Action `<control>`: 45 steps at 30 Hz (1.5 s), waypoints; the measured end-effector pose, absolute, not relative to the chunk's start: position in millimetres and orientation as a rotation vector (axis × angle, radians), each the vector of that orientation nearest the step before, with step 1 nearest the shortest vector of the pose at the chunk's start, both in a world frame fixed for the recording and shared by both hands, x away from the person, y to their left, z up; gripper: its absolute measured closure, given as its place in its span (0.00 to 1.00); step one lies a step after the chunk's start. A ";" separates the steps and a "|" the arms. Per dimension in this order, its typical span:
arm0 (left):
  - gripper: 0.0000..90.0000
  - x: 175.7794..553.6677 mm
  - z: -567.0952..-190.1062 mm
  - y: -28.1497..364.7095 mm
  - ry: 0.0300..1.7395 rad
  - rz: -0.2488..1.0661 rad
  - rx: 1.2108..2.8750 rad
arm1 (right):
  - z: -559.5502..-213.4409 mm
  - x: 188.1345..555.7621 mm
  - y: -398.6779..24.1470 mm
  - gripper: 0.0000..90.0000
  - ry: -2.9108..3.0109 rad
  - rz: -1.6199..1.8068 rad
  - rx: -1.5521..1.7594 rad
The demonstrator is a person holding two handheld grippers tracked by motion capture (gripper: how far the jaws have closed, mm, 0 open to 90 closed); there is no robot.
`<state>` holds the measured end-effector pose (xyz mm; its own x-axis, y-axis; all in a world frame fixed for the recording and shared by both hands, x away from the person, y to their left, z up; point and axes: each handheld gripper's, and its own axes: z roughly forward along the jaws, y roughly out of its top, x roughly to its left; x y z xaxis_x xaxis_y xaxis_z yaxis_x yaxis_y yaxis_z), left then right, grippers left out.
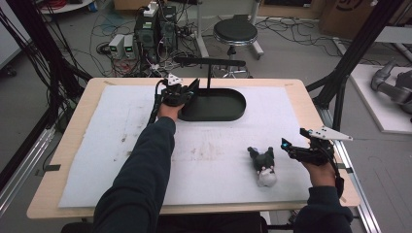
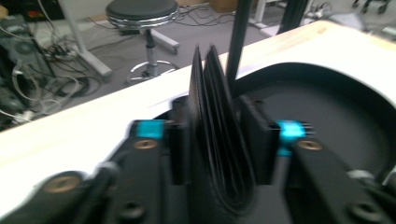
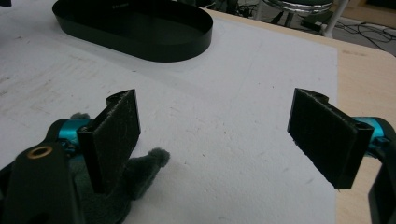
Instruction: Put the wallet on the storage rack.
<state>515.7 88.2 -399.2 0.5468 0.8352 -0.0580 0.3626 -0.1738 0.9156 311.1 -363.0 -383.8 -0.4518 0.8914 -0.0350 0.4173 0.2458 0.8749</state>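
1. The left gripper (image 1: 187,92) is at the far side of the table (image 1: 63,160), at the left end of the black oval tray (image 1: 228,109). A folded black wallet (image 2: 217,140) stands upright between its jaws, fold toward the camera. The pads stand a little clear of its sides — a loosened hold, in my judgement to let the wallet go into the tray.
2. The right gripper (image 1: 291,148) hovers near the right edge with its jaws spread wide and nothing between them — probably waiting its turn.
3. The plush toy (image 1: 264,167) lies on the white mat (image 1: 97,160) just left of the right gripper, apart from the tray.
4. Count: one wallet, one tray with one upright T-shaped stand (image 1: 210,68), one toy, two grippers.
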 end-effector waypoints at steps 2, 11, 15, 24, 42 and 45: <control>0.61 513.4 -398.9 90.5 1.002 0.557 1.767 | -383.7 311.0 -362.9 0.19 1.983 1.137 1.189; 0.82 501.3 -402.0 89.9 0.979 0.543 1.811 | -381.7 309.8 -360.6 0.19 1.986 1.136 1.178; 0.85 499.4 -399.9 83.6 0.947 0.678 1.845 | -382.4 310.2 -360.2 0.19 1.987 1.136 1.181; 0.85 507.2 -401.4 96.4 0.992 0.750 1.810 | -384.6 311.1 -362.2 0.19 1.990 1.134 1.194; 0.54 506.6 -420.1 72.0 1.024 0.441 1.800 | -383.0 309.9 -359.2 0.19 2.001 1.134 1.180; 0.50 506.4 -421.1 71.0 1.028 0.408 1.790 | -383.0 309.9 -360.5 0.19 2.000 1.137 1.184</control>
<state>506.4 71.0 -421.1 0.5834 0.7939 -0.1717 0.4598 -0.1485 0.8755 309.9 -360.5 -383.0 -0.4629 0.8857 -0.0345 0.4236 0.2553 0.8691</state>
